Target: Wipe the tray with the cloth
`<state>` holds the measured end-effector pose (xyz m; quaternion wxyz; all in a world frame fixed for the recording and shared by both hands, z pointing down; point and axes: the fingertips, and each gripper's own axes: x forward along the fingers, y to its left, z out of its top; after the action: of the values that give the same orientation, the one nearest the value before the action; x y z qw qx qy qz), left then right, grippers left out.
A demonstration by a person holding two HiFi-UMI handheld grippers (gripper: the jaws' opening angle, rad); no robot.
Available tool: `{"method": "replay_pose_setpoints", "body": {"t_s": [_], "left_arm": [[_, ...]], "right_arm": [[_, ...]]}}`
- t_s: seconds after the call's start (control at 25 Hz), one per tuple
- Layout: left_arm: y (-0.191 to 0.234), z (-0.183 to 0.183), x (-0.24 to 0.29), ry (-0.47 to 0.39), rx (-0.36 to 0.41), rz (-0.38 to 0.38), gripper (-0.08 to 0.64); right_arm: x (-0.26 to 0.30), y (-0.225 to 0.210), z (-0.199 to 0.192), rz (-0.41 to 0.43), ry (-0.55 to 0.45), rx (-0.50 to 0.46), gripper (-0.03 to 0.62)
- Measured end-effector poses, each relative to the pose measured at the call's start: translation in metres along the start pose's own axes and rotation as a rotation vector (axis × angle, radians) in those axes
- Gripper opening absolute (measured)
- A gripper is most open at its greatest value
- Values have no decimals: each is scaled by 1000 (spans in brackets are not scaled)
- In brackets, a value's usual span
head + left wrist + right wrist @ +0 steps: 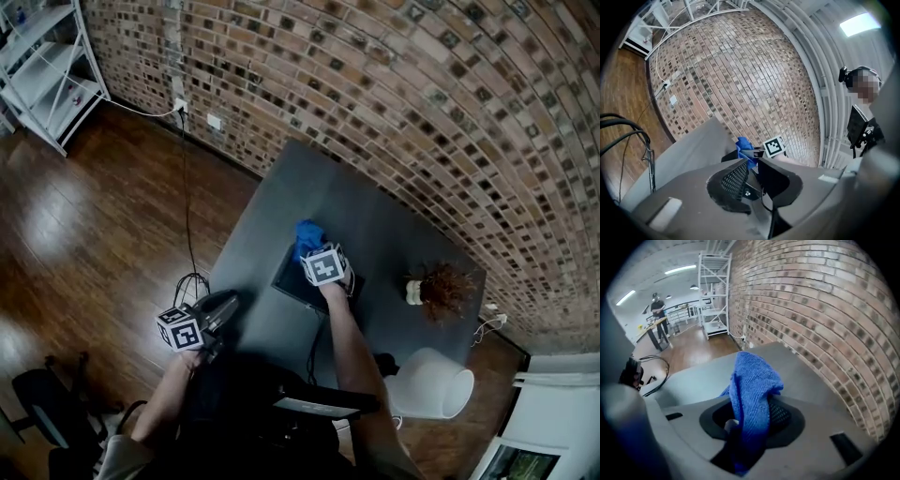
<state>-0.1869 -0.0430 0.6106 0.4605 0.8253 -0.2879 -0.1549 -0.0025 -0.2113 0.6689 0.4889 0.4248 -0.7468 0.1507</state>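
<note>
- The person's right forearm (349, 352) reaches up from the bottom of the head view to the right gripper (315, 251), which tilts steeply down over the table (281, 192).
- The right gripper's jaws are clamped on a blue knitted cloth (754, 380). The cloth bunches out ahead of the pads in a loose fold.
- The cloth sits over the far left corner of the dark rectangular tray (295, 286). I cannot tell whether it touches the tray.
- The tray lies flat near the middle of the grey table, partly covered by the right gripper and its marker cube (325, 266).
- The left gripper (228, 303) is held level at the table's near left edge, well apart from the tray. Its jaws stand a narrow gap apart with nothing between them.
- A small potted plant (441, 289) with brownish foliage stands on the table to the right of the tray, apart from it.
- A white chair (436, 382) is at the table's near right side.
- A brick wall (422, 94) runs behind the table, and a white shelf unit (42, 70) stands on the wooden floor (84, 234) at the far left.
</note>
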Motion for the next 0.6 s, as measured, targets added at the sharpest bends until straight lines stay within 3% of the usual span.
{"method": "replay_pose_setpoints", "body": {"t_s": [0.08, 0.16, 0.32, 0.4, 0.52, 0.6], "left_arm": [[0, 0, -1, 2, -1, 3, 55], [1, 3, -3, 0, -6, 8, 55], [6, 1, -4, 3, -14, 17, 55], [4, 1, 0, 9, -9, 9, 55], [-4, 2, 6, 19, 1, -10, 55], [-7, -1, 7, 25, 2, -16, 55]], "right_arm": [[5, 8, -1, -16, 1, -30, 146], [-3, 29, -4, -17, 12, -127, 143], [-23, 88, -38, 184, 81, -320, 137], [-23, 72, -38, 195, 68, -258, 137], [-13, 31, -27, 78, 17, -75, 140], [-10, 47, -34, 83, 30, -96, 143]]}}
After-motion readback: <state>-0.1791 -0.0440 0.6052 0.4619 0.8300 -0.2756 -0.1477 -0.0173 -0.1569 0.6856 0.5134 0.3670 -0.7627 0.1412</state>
